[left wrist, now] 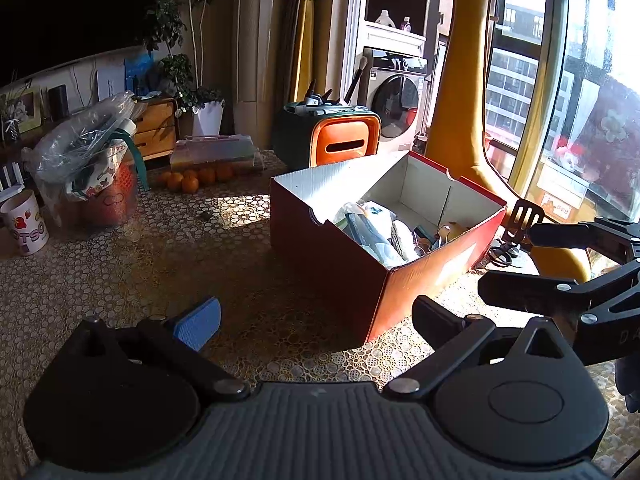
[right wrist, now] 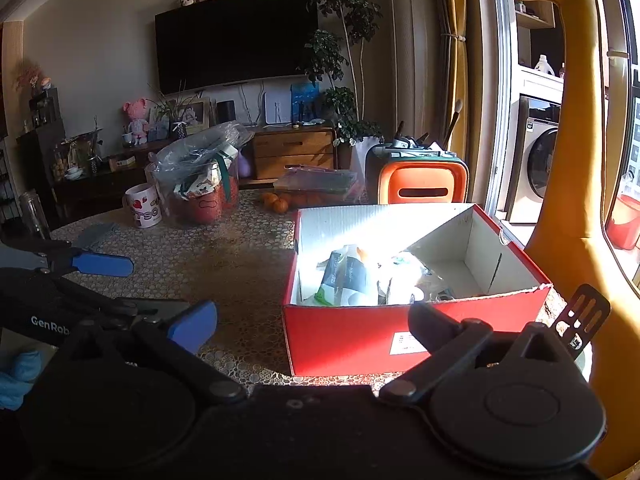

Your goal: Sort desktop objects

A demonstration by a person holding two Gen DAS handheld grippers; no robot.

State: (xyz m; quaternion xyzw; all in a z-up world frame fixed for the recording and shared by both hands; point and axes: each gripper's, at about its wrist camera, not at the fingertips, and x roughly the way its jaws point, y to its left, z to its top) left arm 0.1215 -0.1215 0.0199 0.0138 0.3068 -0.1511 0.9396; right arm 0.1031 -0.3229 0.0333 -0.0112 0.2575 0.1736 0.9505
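A: Both grippers hang over the lace-patterned tablecloth (right wrist: 240,264) with nothing in them. The right gripper (right wrist: 312,316) has its jaws spread as wide as they go, and the red cardboard box (right wrist: 344,340) sits straight ahead of its fingers, just past the tips. The left gripper (left wrist: 316,316) is open too, with the box's near corner between and ahead of its fingers.

B: What seems to be left outside the box?

A: A black slotted spatula (right wrist: 580,316) stands just beyond the right gripper's right finger, beside the box's far corner. In the left wrist view it shows past the box, near the other gripper's tips.

B: So the likely step is fetching it?

A: That is a guess. If so, the right gripper should swing toward its right finger's side, close on the handle rather than the slotted blade, lift clear of the box wall, then release over the empty white end.

B: And the box itself?

A: Red outside, white inside, lidless, one top edge ragged. Packets and small items crowd the end nearer the left finger, lit by hard sun.
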